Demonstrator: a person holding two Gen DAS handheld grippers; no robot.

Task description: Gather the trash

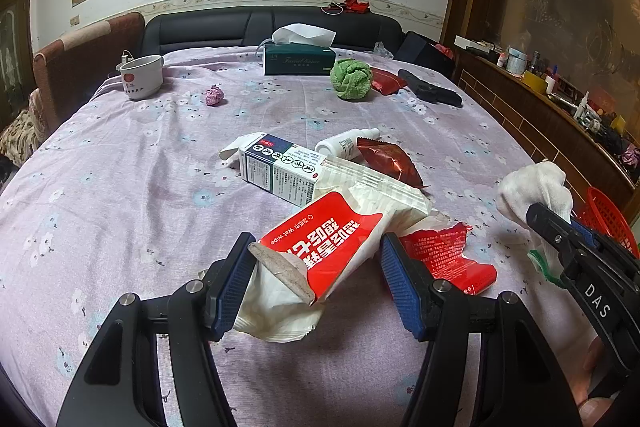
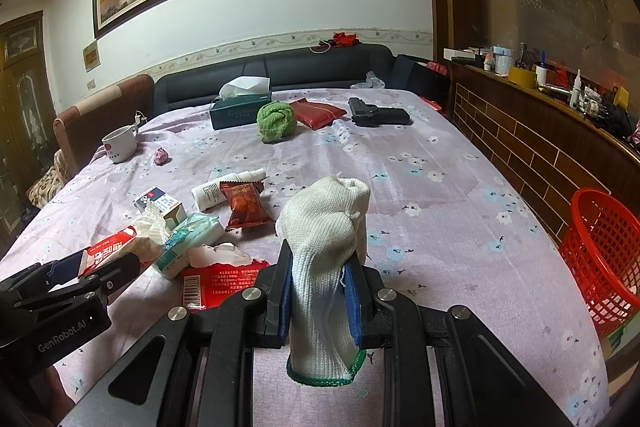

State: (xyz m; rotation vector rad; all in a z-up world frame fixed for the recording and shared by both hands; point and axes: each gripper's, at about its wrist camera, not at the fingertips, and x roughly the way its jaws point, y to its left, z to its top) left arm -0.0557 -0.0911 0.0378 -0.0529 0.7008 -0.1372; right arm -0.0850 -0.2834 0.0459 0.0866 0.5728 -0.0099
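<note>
Right gripper (image 2: 320,291) pinching white glove (image 2: 326,227) (green cuff hanging below). Left gripper (image 1: 314,269) squeezing red wet-wipe pack (image 1: 320,247). Red basket (image 2: 604,251) off to right.

A left gripper (image 1: 316,281) clamps a red-and-white wet wipe packet (image 1: 320,251) over a floral bedsheet (image 1: 120,187). At two o'clock a medicine box (image 1: 280,169) lies. At three o'clock, the right gripper (image 1: 556,227) pinches a white glove (image 1: 534,189).

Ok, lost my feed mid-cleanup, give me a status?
Left gripper closed on red wet wipe pack. Right gripper shut on white knit glove. Red basket off bed's right edge, path clear.
</note>
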